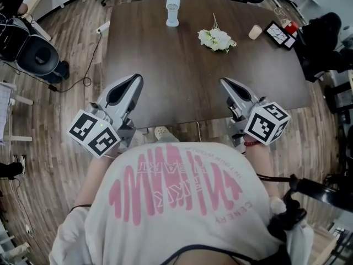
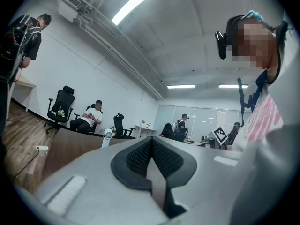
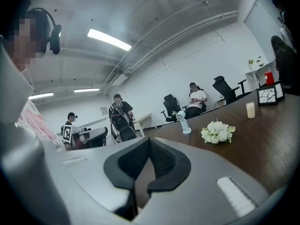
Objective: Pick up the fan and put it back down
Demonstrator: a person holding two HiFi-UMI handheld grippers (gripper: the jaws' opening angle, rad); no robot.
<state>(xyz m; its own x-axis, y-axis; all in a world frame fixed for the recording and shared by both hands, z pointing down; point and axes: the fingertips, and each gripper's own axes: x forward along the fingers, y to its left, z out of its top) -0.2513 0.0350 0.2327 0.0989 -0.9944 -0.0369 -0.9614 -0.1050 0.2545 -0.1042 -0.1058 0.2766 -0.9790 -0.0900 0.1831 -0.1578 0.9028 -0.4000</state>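
Currently, the person is standing at the near edge of the bench point(image 1: 165, 65), holding a gripper in each hand low by that edge, one on either side of the body. The fan point(image 1: 172, 11), small, white and upright on its base, is sitting at the far edge of the bench, well apart from both grippers, with bare wood lying between.

The left gripper point(image 1: 135, 80) is pointing roughly level toward the far side. Its fingers point(image 2: 139, 156) are meeting tip to tip and gripping nothing. The right gripper point(image 1: 225, 83) is tilting slightly downward, and its fingers point(image 3: 162, 158) are likewise pressing together with nothing between them.

Judging by this, the pickup is not yet begun. Closed, empty fingers are suiting an approach rather than a grasp, and whichever pair is taking the fan will be needing to open first.

A bunch of white flowers point(image 1: 217, 39) is lying between the right gripper and the fan. What looks like a pale candle point(image 1: 255, 32) and a framed picture point(image 1: 280, 35) are sitting further right. That is likely favouring a reach kept left of the flowers. The fan's tall, narrow build is suggesting it could tip if nudged high.
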